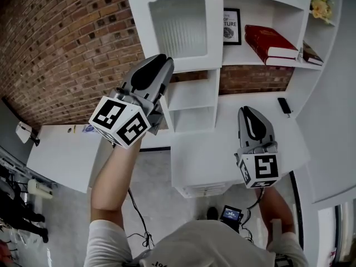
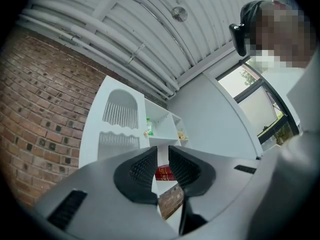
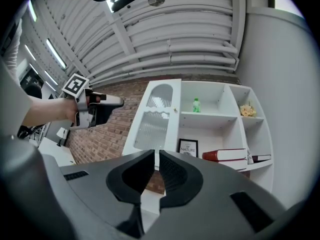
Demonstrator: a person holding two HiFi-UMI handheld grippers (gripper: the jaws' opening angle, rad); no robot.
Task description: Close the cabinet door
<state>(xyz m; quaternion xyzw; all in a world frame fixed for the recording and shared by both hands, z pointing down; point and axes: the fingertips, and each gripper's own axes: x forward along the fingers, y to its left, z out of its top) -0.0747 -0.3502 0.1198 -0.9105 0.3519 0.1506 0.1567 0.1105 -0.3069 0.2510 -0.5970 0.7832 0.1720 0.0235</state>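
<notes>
— Where is the cabinet door (image 1: 178,26)?

— It is swung out to the left of the shelves (image 1: 261,4) and stands in front of the brick wall (image 1: 67,43). The head view cuts off its top edge. In the right gripper view its bottom edge is hidden behind that gripper's own jaws. Its knob (image 3: 174,109) sits on the edge next to the shelves.

— Is the left gripper (image 1: 160,64) on it?

— In the head view it overlaps the door's lower left corner, so that view can't settle it. The right gripper view shows it to the left of the door, against the brick and apart from it. Its jaws stand partly apart with nothing between them. A red book (image 2: 164,173) shows through the gap, far off on a shelf.

— And the right gripper (image 1: 248,111)?

— It is lower in the head view, in front of the white counter (image 1: 211,160) and well apart from the door. Its jaws are nearly together, with only a thin slit between them, and they hold nothing.

— Anything else hard to read?

— A green bottle (image 3: 196,105) on the top shelf is cut off by the head view's upper edge. A small dark thing (image 1: 284,105) on the counter is too small to name.
</notes>
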